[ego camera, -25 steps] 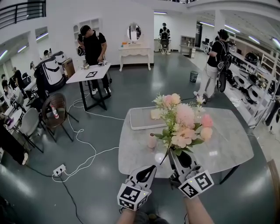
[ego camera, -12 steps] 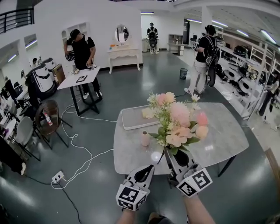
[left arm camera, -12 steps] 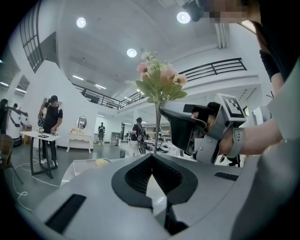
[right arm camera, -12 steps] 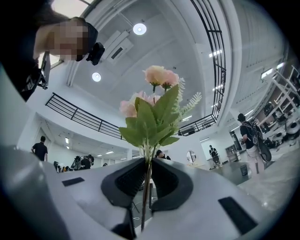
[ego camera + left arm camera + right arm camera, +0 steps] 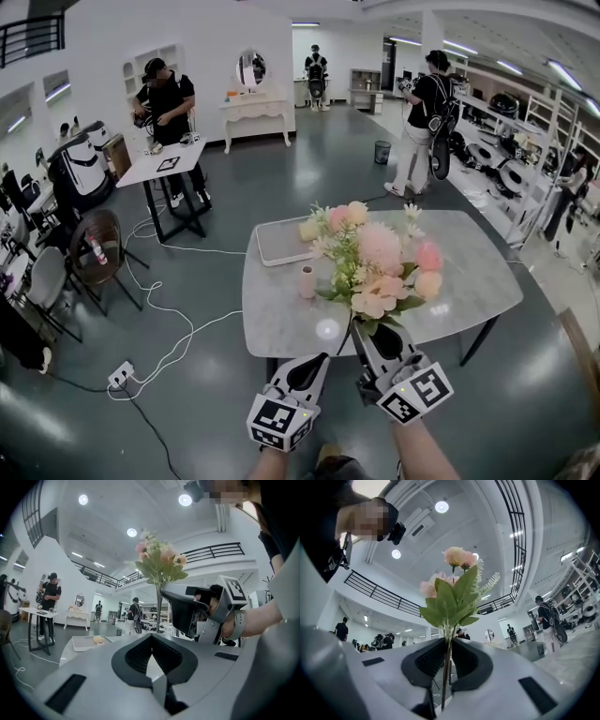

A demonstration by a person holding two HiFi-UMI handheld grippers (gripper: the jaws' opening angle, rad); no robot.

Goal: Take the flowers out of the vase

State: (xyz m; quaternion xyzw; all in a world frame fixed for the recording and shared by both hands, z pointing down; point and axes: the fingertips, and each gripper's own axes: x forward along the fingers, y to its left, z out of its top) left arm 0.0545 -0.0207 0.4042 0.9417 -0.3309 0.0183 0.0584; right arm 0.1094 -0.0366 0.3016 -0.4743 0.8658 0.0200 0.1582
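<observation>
Bouquet of pink and cream artificial flowers with green leaves (image 5: 375, 258): out of the vase, held up in the air over the near part of the table. Thin green stems (image 5: 447, 667) pinched between the pads of the right gripper (image 5: 373, 336), heads upright.

Change over the last second: bouquet and both grippers sit nearer the table's near edge than before, and the vase now shows further to the left of the stems. The grip is the same as before. Judgement: extraction is done; what remains is putting the flowers down somewhere.

Left gripper (image 5: 317, 364): jaws pressed together on nothing, just beside the right one, below the blooms.

Small pale pink vase (image 5: 307, 281): upright on the table, empty as far as I can see, clear of the stems.

Count:
- bouquet: one; big blooms about half a dozen, exact number not readable
- vase: one
- grippers: two
- white rectangular tray (image 5: 272, 255): one, behind the vase
- grey-white marble table (image 5: 469, 281): one
- people standing in the hall behind: at least three
</observation>
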